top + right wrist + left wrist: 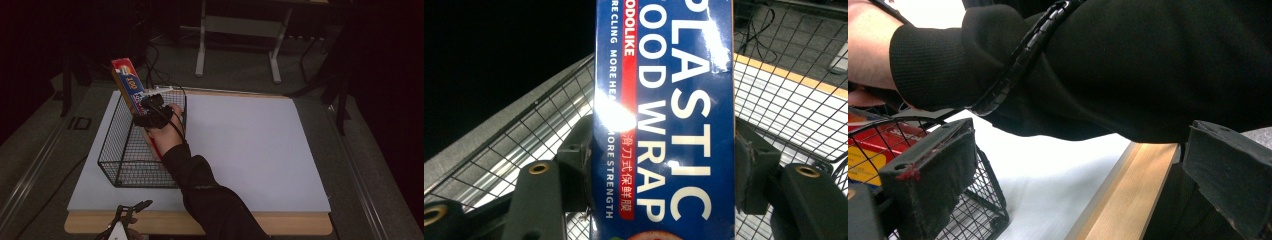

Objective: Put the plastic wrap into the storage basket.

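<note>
plastic wrap box (664, 120) ends cropped, left tool (131, 214) half off-frame

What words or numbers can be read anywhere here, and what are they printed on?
"PLASTIC FOOD WRAP": big white letters down the blue box.
"MORE CLING MORE HEA... MORE STRENGTH": small white print, partly lost in glare.
"...ODOLIKE": red stripe, start cut off.
Chinese characters: red stripe, too small to read surely.
"100": same box in the high view.
</note>
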`<state>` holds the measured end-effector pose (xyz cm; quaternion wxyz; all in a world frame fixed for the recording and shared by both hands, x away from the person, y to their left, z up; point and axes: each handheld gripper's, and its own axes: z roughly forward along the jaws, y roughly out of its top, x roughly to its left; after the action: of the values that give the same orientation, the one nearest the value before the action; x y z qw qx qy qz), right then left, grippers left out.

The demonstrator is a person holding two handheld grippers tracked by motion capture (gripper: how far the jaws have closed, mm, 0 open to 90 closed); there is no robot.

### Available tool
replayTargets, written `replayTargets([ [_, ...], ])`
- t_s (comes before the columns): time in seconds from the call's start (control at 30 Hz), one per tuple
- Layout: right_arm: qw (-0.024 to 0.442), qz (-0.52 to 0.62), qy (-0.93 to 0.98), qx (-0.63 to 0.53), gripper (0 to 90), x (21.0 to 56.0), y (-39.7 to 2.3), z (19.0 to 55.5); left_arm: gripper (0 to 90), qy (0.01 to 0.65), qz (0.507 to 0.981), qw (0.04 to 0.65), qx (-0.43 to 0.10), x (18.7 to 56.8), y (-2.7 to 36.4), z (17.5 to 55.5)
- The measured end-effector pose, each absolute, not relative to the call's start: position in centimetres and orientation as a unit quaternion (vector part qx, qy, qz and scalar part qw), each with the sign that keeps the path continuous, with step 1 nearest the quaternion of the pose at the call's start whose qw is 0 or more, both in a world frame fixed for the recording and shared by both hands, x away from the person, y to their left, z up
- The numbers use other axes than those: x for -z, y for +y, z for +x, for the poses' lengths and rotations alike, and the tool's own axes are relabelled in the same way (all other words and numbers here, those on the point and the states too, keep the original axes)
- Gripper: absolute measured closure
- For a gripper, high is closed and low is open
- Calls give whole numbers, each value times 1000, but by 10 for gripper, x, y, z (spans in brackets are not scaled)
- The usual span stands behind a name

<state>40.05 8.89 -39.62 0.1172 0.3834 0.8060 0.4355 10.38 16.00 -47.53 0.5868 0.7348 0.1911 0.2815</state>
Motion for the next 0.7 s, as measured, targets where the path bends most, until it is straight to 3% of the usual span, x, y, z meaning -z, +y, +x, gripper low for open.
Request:
replayTargets([
  [0.13, 110, 387, 807, -432, 398, 401, 90, 399, 15, 190, 736, 586, -281, 475, 160, 104],
  [0.3, 133, 390, 815, -408, 398, 409, 93, 397, 15, 189, 737, 585, -281, 476, 159, 103],
  [0.37, 110, 414, 809, -403, 397, 415, 88, 402, 15, 189, 737, 585, -280, 476, 159, 104],
  [0.7, 116, 420, 821, -368, 395, 420, 96, 407, 14, 188, 738, 585, -280, 476, 159, 103],
])
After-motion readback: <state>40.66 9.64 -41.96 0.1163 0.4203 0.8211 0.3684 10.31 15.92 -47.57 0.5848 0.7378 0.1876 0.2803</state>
